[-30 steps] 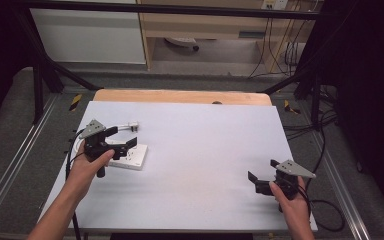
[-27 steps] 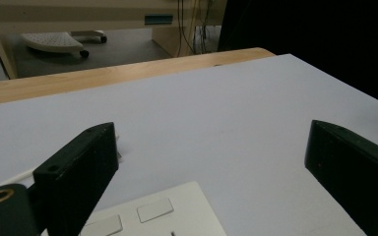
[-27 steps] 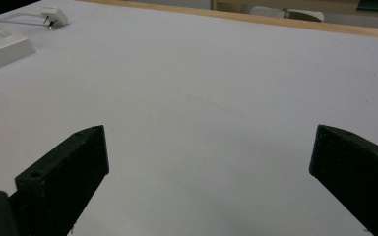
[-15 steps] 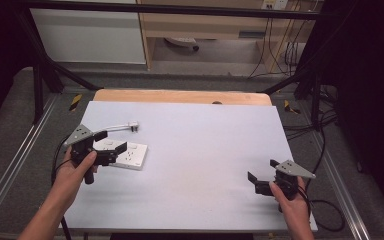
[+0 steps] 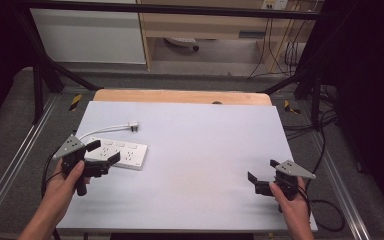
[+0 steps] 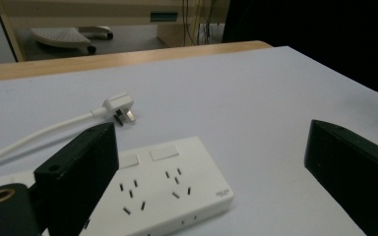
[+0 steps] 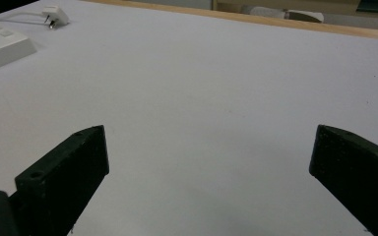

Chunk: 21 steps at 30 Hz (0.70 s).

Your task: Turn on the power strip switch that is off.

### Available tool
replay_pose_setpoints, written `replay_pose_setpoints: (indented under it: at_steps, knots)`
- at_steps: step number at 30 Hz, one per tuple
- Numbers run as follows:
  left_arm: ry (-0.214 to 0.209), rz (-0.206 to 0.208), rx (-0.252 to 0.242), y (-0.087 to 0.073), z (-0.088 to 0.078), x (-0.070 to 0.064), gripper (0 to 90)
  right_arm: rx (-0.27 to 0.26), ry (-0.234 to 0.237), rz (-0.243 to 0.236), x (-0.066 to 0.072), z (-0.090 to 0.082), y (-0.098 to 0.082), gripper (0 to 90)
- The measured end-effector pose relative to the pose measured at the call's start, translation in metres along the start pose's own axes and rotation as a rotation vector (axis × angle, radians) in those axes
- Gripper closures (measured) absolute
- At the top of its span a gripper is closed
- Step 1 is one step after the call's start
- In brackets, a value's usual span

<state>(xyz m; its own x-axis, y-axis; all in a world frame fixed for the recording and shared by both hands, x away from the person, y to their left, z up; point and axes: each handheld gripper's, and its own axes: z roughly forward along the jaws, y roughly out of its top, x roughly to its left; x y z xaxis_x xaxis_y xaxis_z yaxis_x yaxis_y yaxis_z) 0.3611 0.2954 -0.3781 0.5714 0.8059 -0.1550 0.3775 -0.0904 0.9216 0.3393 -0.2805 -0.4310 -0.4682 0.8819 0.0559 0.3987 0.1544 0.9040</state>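
A white power strip (image 5: 125,153) lies flat on the left part of the pale table (image 5: 205,150). Its white cable (image 5: 97,132) curves back to a loose white plug (image 5: 133,126) lying unplugged on the table. My left gripper (image 5: 103,152) is open, hovering over the strip's near left end. In the left gripper view the strip (image 6: 167,182) lies between and just beyond the wide-apart jaws of this gripper (image 6: 211,132), with the plug (image 6: 120,107) farther off. My right gripper (image 5: 263,171) is open near the front right, above bare table, and holds nothing (image 7: 210,132). The strip (image 7: 2,46) and plug (image 7: 54,14) lie far off in the right gripper view.
A wooden strip (image 5: 180,96) borders the table's far edge. Metal rails (image 5: 22,150) run along both sides. Dark cables (image 5: 325,210) trail off the table's right front corner. A cabinet and shelf stand on the floor beyond.
My left gripper has drawn back to the left and toward the person, uncovering more of the power strip. The right gripper has not moved.
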Motion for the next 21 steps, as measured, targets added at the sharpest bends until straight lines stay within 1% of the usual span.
replay_pose_setpoints:
  at_steps: [5,9,14,18,20,21]
  knots:
    - [0.010,-0.001,-0.002,-0.013,-0.012,0.000,6.8,-0.001,0.000,-0.003,0.000,0.000,0.000,2.1]
    - [0.023,0.008,0.005,-0.022,-0.019,0.001,6.9,0.003,-0.003,-0.003,0.001,0.001,0.000,2.1]
    - [0.034,0.009,0.023,-0.035,-0.021,0.000,7.1,0.008,-0.006,-0.009,0.001,0.001,0.000,2.2]
    - [0.035,0.023,0.035,-0.049,-0.021,-0.003,7.4,0.012,-0.015,-0.007,0.000,0.001,-0.001,2.4]
    - [0.043,0.046,0.060,-0.054,-0.021,-0.005,7.3,0.013,-0.019,-0.006,-0.001,0.001,-0.001,2.3]
    - [0.032,0.050,0.067,-0.056,-0.020,-0.006,7.4,0.014,-0.022,-0.003,-0.001,0.001,-0.001,2.3]
